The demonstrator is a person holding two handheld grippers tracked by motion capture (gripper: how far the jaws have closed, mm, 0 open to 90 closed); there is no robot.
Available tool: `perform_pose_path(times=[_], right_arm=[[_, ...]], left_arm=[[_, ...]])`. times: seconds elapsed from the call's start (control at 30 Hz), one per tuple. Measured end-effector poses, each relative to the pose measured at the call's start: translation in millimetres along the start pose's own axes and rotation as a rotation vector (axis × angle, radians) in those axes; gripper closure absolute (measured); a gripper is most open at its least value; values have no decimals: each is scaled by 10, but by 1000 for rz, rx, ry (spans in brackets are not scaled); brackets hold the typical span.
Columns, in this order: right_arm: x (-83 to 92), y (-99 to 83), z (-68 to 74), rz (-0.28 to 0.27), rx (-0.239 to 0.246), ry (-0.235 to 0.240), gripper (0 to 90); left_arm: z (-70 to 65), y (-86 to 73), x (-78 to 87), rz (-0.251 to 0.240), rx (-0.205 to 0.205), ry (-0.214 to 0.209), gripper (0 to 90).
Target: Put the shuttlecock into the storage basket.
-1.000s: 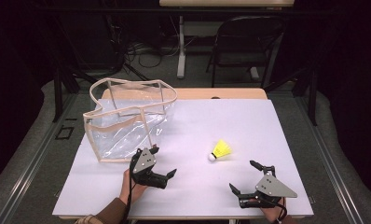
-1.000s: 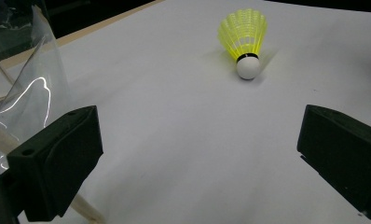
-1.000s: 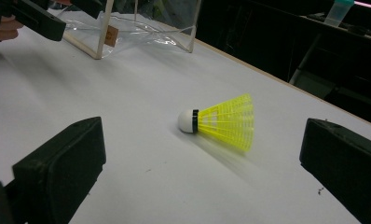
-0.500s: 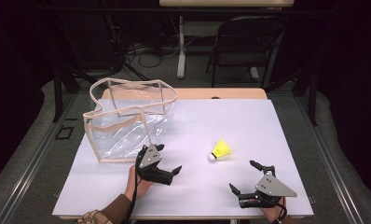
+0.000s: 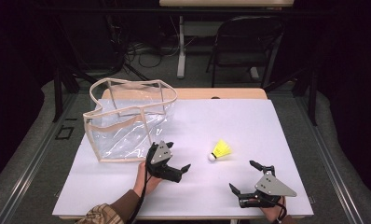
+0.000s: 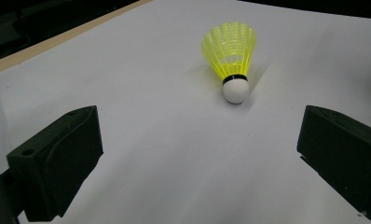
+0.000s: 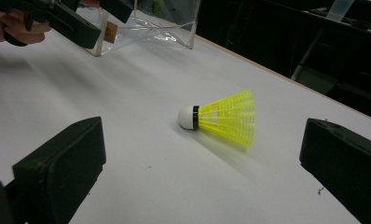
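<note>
On white table (image 5: 277, 140), one yellow shuttlecock (image 5: 220, 150), one clear bag (image 5: 127, 122)

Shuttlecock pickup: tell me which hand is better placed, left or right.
Left, probably. The left tongs are open, point at the shuttlecock and sit nearer it, beside the clear bag. The right tongs, also open, wait farther back by the table's near edge.

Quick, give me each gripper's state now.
Left gripper: open, holding nothing, pointed at the yellow shuttlecock.
Right gripper: open, holding nothing.
</note>
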State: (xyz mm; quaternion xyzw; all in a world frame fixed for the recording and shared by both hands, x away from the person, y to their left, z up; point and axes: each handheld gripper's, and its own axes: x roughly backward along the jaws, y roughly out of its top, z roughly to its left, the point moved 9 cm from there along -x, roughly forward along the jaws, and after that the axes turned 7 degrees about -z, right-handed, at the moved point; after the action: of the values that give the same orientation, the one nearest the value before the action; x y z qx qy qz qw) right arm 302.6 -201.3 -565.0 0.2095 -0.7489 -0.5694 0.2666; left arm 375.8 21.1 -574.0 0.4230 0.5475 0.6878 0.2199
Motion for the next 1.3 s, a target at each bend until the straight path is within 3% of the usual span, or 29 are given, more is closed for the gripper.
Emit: perform_pose_path(times=[0.5, 0.97, 1.3], right_arm=[[3, 1, 4, 0, -9, 5, 0], [-6, -9, 0, 6, -10, 5, 0], [-5, -14, 6, 10, -11, 9, 0]], left_arm=[[-119, 120, -330, 24, -4, -17, 0], [-292, 221, -637, 99, -19, -45, 0], [-371, 205, -824, 147, 4, -37, 1]])
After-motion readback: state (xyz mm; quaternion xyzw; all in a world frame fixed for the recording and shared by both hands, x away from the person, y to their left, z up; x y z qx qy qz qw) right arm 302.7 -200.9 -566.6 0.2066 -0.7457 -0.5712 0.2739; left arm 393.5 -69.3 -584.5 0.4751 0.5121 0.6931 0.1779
